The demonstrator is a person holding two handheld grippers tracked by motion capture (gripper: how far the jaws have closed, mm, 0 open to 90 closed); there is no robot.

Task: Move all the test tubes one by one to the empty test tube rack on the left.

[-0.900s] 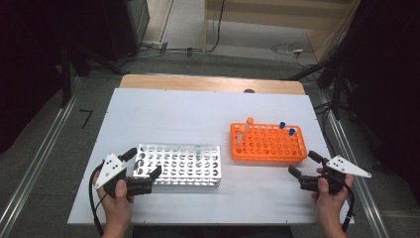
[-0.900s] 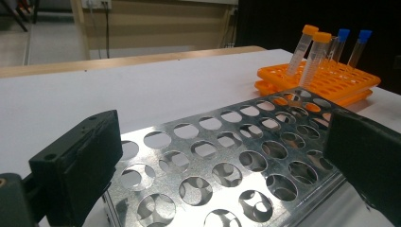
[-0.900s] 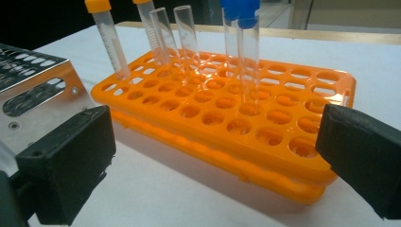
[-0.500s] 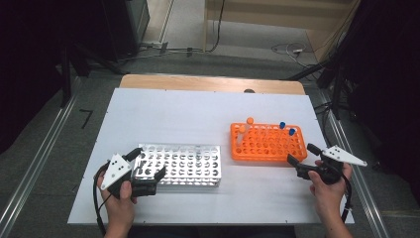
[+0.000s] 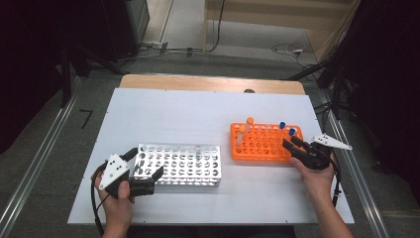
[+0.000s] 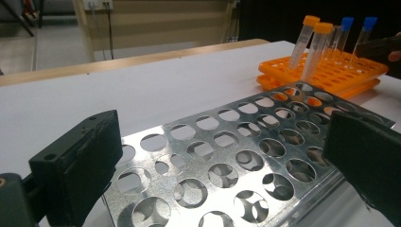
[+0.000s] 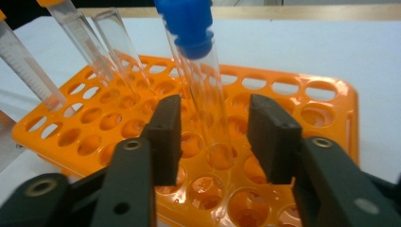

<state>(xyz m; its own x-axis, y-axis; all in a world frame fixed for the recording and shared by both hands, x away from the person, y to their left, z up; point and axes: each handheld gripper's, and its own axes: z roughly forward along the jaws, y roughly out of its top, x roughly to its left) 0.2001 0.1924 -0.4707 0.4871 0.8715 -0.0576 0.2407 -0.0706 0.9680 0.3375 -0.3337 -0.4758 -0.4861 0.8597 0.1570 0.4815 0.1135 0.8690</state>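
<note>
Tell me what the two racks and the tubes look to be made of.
Silver rack: apparently thin sheet metal, dull grey, with punched round holes and a folded edge.
Orange rack: likely moulded plastic, glossy, evenly coloured, with rounded corners.
Tubes: clear, the rack showing through them; plastic or glass, the look leaves it open. Their blue and orange caps look like opaque plastic.

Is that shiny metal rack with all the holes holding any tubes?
Empty: the silver metal rack shows bare holes; tubes stand in the orange plastic rack.

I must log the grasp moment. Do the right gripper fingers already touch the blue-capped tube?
Apart. In the right gripper view, the blue-capped tube stands between the right gripper fingers, with orange rack visible in the gaps on both sides.
</note>
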